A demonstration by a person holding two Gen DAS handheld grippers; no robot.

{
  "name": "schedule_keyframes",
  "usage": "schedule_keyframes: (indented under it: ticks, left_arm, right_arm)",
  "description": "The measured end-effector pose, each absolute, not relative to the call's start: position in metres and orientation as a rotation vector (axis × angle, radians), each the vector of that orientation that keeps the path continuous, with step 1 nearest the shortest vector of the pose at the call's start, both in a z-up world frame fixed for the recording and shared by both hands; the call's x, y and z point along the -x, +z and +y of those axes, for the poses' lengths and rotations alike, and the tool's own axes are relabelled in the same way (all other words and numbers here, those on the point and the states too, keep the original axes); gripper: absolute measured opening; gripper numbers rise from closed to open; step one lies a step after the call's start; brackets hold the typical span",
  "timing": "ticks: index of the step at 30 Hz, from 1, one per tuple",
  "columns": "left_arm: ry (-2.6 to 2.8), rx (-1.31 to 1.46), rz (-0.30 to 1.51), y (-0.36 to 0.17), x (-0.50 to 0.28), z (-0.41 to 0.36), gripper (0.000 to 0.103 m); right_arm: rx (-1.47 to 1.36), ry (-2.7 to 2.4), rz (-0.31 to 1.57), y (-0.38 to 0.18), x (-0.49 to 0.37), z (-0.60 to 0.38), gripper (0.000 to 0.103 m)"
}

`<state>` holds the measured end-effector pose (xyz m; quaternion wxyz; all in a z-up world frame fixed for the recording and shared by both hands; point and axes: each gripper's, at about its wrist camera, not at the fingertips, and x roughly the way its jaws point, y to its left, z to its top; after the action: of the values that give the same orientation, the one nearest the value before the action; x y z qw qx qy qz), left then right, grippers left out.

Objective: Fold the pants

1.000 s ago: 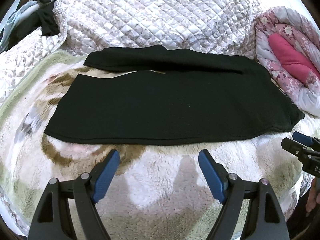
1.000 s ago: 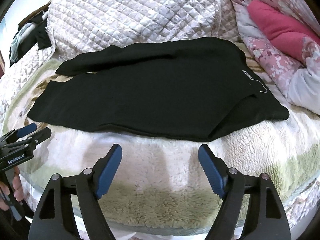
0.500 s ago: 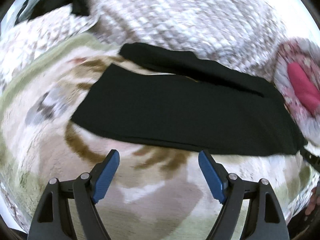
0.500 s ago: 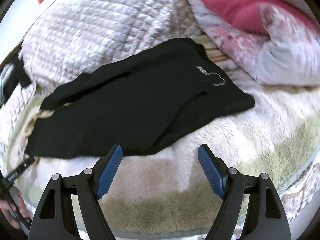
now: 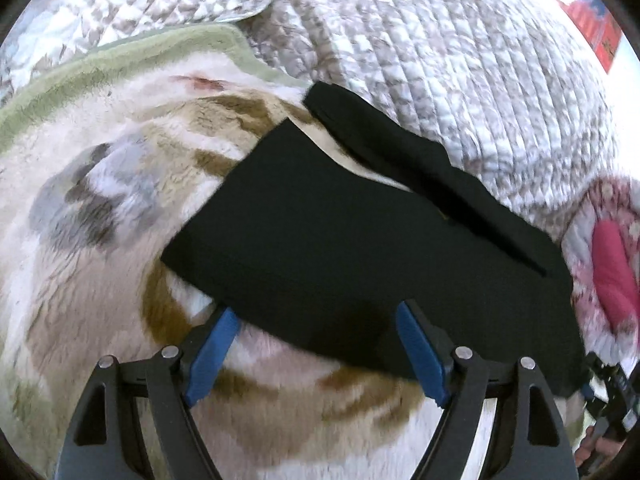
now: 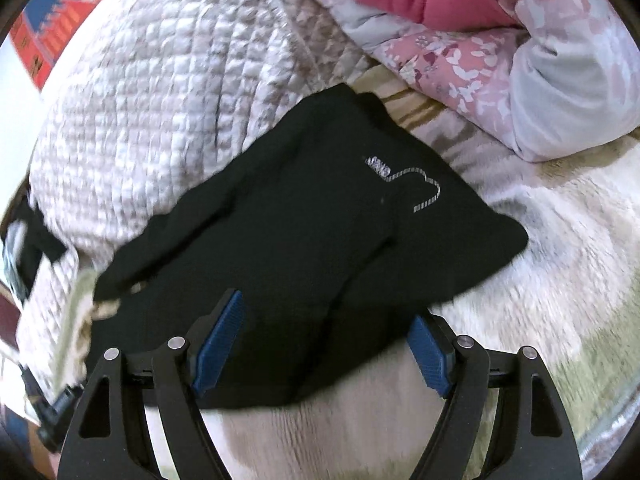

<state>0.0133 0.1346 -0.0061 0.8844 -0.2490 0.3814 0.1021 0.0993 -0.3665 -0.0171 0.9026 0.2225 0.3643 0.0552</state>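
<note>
The pants (image 5: 360, 248) lie flat on a fleece blanket (image 5: 100, 208), with a quilt (image 5: 440, 60) behind them and a bundled duvet (image 6: 500, 52) to their right, near the waist end.

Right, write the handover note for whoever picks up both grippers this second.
Left gripper: open, empty, its fingers straddling the near edge of the pants toward the leg ends.
Right gripper: open, empty, at the near edge toward the waist end, below the silver logo.
Pants: spread flat on the fleece blanket, far leg against the quilt; pink bedding beyond the waist.
Done: pants laid out.
Left: nothing gripped and no cross fold visible; probably close on the near edge, then fold.
</note>
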Motion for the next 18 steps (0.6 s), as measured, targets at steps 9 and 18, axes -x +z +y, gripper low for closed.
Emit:
schedule_keyframes:
  ticks: [9, 18]
  left_arm:
    - [0.312, 0.541, 0.799, -0.012, -0.032, 0.155, 0.021]
    - [0.290, 0.514, 0.752, 0.023, -0.012, 0.154, 0.004]
  right_arm:
    - [-0.544, 0.022, 0.758, -0.024, -0.121, -0.387, 0.027]
    - [-0.613, 0.100, 0.733, 0.003, -0.101, -0.397, 0.004]
